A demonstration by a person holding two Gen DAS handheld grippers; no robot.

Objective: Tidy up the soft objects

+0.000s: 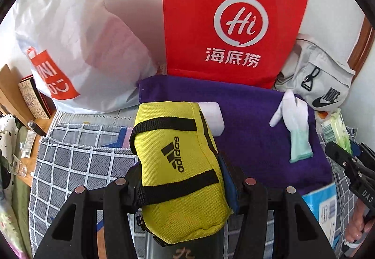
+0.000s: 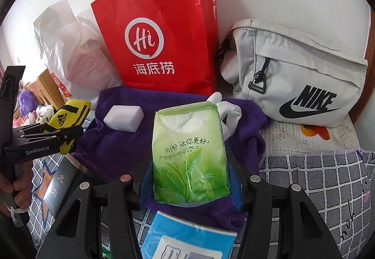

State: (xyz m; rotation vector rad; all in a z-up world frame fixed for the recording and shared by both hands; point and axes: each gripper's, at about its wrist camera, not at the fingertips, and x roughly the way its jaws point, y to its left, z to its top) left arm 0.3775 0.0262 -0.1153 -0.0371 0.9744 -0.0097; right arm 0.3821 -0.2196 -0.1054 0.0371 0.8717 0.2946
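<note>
My left gripper is shut on a yellow Adidas pouch with black straps, held above the checked bedcover. It shows again at the left of the right wrist view as the yellow pouch. My right gripper is shut on a green tissue pack, held over a purple towel. On the purple towel lie a white sponge block and a white glove with a mint cuff. The tissue pack hides most of the glove in the right wrist view.
Against the wall stand a red paper bag, a white plastic bag and a grey Nike bag. A blue tissue pack lies under the right gripper. A wooden shelf edge is at far left. A hand holds the left gripper.
</note>
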